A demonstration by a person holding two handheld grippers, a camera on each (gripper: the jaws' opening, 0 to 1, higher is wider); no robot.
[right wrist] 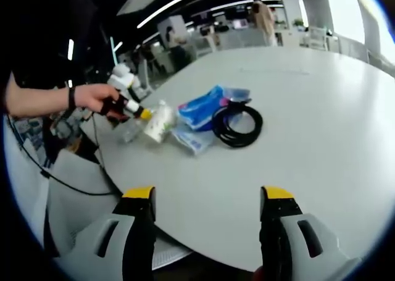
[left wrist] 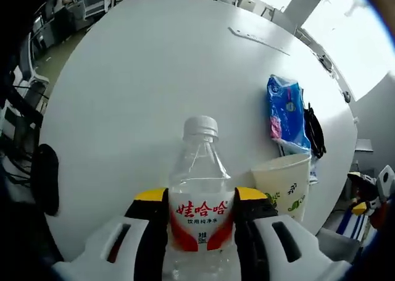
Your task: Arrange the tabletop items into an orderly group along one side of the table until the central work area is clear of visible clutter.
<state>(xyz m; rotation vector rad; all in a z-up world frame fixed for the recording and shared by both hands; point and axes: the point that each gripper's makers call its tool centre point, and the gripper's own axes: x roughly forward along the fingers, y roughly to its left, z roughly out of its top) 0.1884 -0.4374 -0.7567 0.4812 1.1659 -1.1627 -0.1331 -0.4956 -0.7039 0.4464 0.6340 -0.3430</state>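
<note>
Gripping the water bottle point(left wrist: 199, 201) upright between its yellow-tipped jaws, the left tool point(left wrist: 200, 202) held it at the table point(left wrist: 154, 77) edge just beside the paper cup point(left wrist: 285, 183), with the blue packet point(left wrist: 286, 112) and black cable point(left wrist: 315, 130) lying just beyond the cup. The right tool point(right wrist: 208, 197) stood wide open and empty, well apart from the cup.

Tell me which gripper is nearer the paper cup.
Left. The left gripper, shut on the water bottle, sits right beside the paper cup. The right gripper hangs open at the table edge, well away from the cup.
</note>
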